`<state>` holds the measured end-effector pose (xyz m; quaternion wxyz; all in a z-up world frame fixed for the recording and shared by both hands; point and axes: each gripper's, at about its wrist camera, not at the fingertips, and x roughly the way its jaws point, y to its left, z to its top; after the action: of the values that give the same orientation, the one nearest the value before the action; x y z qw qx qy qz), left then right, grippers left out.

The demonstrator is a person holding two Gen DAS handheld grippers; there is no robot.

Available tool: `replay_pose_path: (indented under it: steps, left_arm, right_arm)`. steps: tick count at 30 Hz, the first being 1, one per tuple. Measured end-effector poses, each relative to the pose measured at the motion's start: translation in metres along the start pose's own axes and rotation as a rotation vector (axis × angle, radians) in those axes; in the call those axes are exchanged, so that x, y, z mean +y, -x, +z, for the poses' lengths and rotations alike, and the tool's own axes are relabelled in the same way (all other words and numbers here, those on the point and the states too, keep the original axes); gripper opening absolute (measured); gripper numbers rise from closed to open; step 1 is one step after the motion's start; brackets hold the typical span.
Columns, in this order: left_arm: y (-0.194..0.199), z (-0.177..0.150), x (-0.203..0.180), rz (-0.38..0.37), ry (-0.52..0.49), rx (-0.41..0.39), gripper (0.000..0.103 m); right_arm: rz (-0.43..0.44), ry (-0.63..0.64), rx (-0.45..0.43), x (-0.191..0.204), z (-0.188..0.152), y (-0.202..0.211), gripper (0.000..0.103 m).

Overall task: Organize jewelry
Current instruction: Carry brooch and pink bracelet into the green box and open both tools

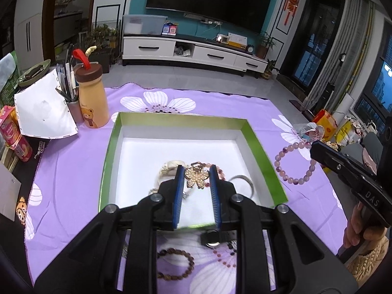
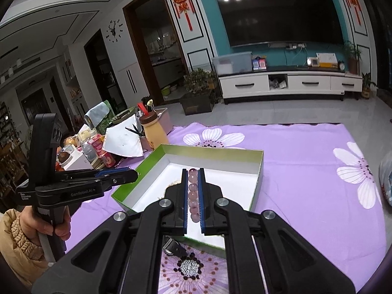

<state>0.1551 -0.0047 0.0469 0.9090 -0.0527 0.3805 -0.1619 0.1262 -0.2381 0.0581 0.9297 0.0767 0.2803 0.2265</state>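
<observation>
A: Left wrist view: why was the flower brooch (image 1: 196, 177) pinched by the left gripper (image 1: 196, 171)?
B: For carriage; it was held above the green-rimmed box (image 1: 259, 144), fingers angled downward.

A: Right wrist view?
B: The pink bead bracelet (image 2: 192, 191) was clamped by the right gripper (image 2: 191, 171), fingers nearly together, over the same box (image 2: 257, 178).

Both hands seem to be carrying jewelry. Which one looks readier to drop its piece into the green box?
Probably the left: its fingers hold the flower brooch over the box. The right hand's bead bracelet hangs beside the box, over the cloth.
</observation>
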Motion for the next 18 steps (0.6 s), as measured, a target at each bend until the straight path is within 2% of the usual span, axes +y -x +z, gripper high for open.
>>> replay_pose_path:
  steps: [7, 18]
  left_arm:
    - [-0.033, 0.01, 0.026, 0.039, 0.029, 0.055, 0.02]
    - [-0.068, 0.007, 0.049, 0.085, 0.028, 0.125, 0.021]
  right_arm:
    - [-0.015, -0.019, 0.061, -0.005, 0.004, -0.037, 0.007]
    - [-0.057, -0.04, 0.166, -0.016, -0.004, -0.088, 0.007]
